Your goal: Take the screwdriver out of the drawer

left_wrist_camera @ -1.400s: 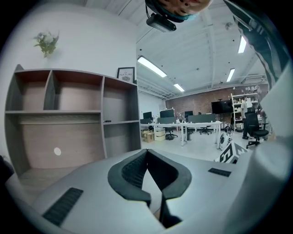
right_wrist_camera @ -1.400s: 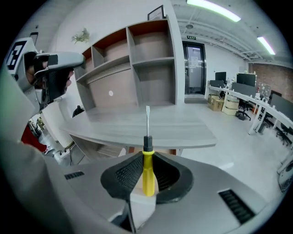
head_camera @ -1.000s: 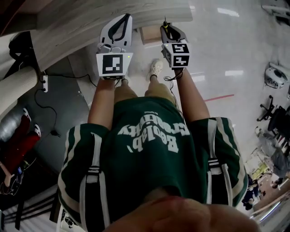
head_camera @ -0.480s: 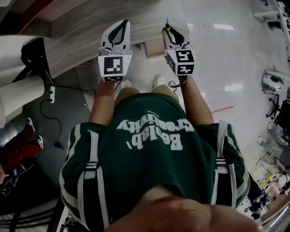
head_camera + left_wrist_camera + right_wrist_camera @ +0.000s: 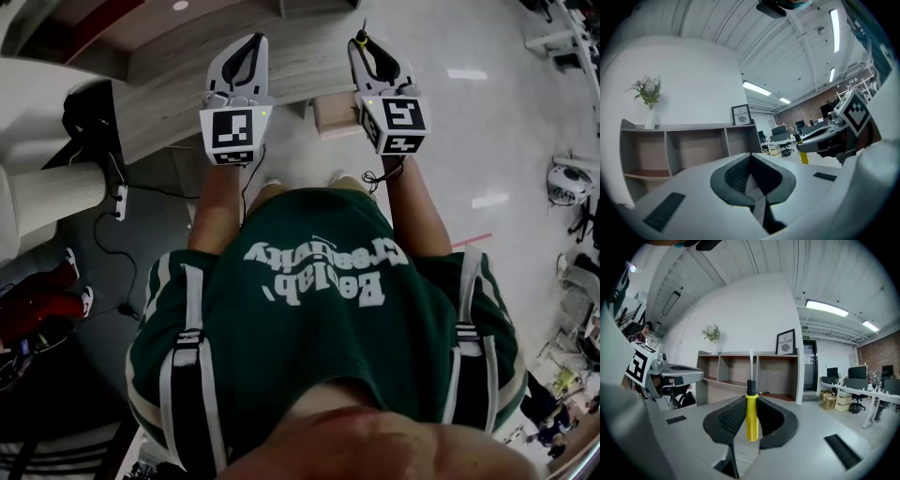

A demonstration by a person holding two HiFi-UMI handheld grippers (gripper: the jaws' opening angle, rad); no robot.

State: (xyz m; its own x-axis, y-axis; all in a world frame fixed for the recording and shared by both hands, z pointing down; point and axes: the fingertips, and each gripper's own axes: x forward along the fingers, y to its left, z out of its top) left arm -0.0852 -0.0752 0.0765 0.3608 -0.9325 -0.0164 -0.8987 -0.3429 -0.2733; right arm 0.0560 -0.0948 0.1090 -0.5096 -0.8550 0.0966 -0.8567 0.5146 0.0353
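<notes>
Both tools are held level and side by side in front of the person; the screwdriver is in the right tool.

The left tool [image 5: 251, 42] has its jaws pressed together, pads meeting, with nothing between them. Its own view faces a shelf unit [image 5: 689, 150] that carries a vase of flowers [image 5: 648, 101] and a framed picture [image 5: 741, 115] on top. The right tool [image 5: 366, 49] pinches the screwdriver [image 5: 752, 420] by its yellow handle. The screwdriver stands upright between the pads, and its black collar and metal shaft rise above the jaws. In the head view, both tools hang over a wood-grain surface [image 5: 178, 108], possibly the top of the shelf unit, and are not touching it. The tools are apart from each other.
</notes>
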